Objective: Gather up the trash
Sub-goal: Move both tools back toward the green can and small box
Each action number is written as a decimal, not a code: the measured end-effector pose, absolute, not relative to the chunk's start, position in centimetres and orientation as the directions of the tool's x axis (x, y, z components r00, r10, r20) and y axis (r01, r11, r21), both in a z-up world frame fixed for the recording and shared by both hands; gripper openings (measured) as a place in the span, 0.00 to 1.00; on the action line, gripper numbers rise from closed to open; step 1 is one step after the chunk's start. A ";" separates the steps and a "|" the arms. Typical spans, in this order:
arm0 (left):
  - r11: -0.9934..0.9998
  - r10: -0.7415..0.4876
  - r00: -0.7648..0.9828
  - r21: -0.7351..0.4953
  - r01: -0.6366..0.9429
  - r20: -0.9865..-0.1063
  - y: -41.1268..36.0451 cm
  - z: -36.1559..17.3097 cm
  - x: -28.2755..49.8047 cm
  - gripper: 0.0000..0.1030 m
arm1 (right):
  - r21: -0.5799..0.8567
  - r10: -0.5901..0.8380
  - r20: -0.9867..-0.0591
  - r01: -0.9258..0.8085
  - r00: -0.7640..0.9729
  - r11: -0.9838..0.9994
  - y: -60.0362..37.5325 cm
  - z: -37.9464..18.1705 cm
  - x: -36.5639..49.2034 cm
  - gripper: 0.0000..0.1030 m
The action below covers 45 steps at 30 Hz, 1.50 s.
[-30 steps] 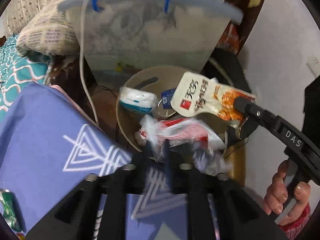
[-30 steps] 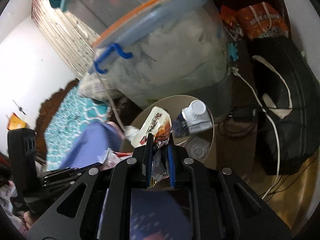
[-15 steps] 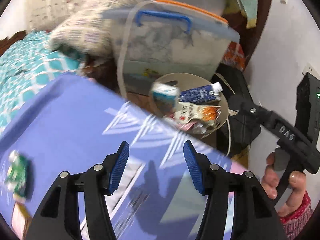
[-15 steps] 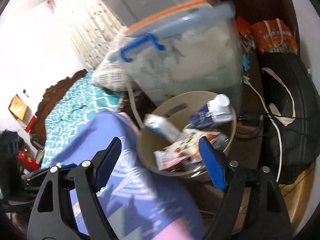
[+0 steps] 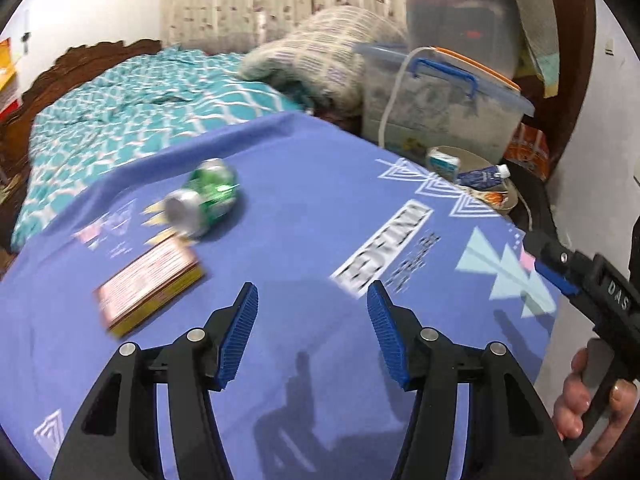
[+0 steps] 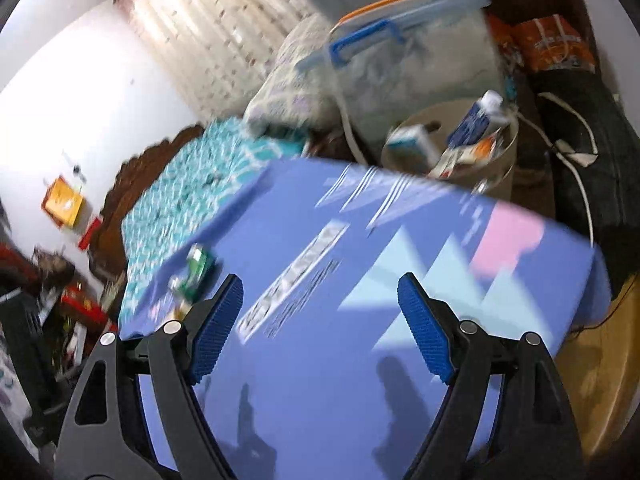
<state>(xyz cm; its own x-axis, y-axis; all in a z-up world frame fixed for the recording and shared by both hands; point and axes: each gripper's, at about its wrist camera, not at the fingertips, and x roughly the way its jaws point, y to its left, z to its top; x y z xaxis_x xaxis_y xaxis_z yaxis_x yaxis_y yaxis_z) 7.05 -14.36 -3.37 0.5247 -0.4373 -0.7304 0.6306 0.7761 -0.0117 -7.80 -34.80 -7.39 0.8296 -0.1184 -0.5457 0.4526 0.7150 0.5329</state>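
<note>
My left gripper hovers open over a blue printed tablecloth, nothing between its blue pads. Ahead and to its left lie a crushed green can and a flat red-and-yellow box. My right gripper is also open and empty above the same cloth, and the green can shows blurred at its left. The beige trash bin stands past the table's far right corner, holding cartons and wrappers. The right wrist view shows the bin at upper right.
A bed with a teal patterned cover lies beyond the table. A lidded plastic storage box stands behind the bin, a black bag and white cable beside it. A hand holds the right gripper at the left wrist view's right edge.
Both grippers let go of the wrappers over the bin and opened. Both pulled back from the bin over the tablecloth; the can and the box came into view.
</note>
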 end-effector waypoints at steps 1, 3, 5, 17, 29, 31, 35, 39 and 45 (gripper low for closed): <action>0.782 -0.434 0.533 -0.010 0.623 -0.727 -13.5 -3.4 6.9 0.53 | 0.531 -0.105 -0.551 0.445 0.828 0.721 -33.8 -7.5 -7.7 0.77; 0.796 -0.428 0.543 -0.017 0.605 -0.722 -11.4 -3.4 6.6 0.53 | 0.522 -0.066 -0.567 0.419 0.821 0.743 -31.7 -7.7 -7.1 0.77; 0.813 -0.419 0.555 -0.025 0.582 -0.719 -9.6 -3.5 6.4 0.54 | 0.513 -0.021 -0.582 0.386 0.813 0.767 -29.4 -7.7 -6.3 0.77; 0.882 -0.366 0.603 -0.058 0.468 -0.709 -1.6 -4.3 5.9 0.58 | 0.431 0.071 -0.597 0.244 0.799 0.869 -21.6 -6.4 -4.1 0.78; 0.892 -0.354 0.602 -0.064 0.448 -0.715 -0.7 -5.2 5.9 0.66 | 0.424 0.106 -0.610 0.210 0.786 0.881 -20.5 -6.6 -4.1 0.79; 0.894 -0.347 0.605 -0.058 0.444 -0.717 -0.7 -5.3 6.0 0.66 | 0.425 0.114 -0.614 0.205 0.781 0.882 -20.3 -6.7 -4.0 0.79; 0.900 -0.336 0.604 -0.058 0.432 -0.723 -0.5 -5.5 6.2 0.66 | 0.429 0.135 -0.618 0.188 0.775 0.884 -20.0 -7.0 -3.9 0.79; 0.907 -0.318 0.614 -0.044 0.418 -0.723 -0.3 -5.7 6.4 0.69 | 0.426 0.158 -0.616 0.157 0.772 0.891 -19.5 -7.0 -3.9 0.78; 0.920 -0.299 0.625 -0.045 0.389 -0.721 0.6 -6.7 6.9 0.71 | 0.410 0.181 -0.609 0.112 0.772 0.905 -18.9 -6.9 -3.8 0.78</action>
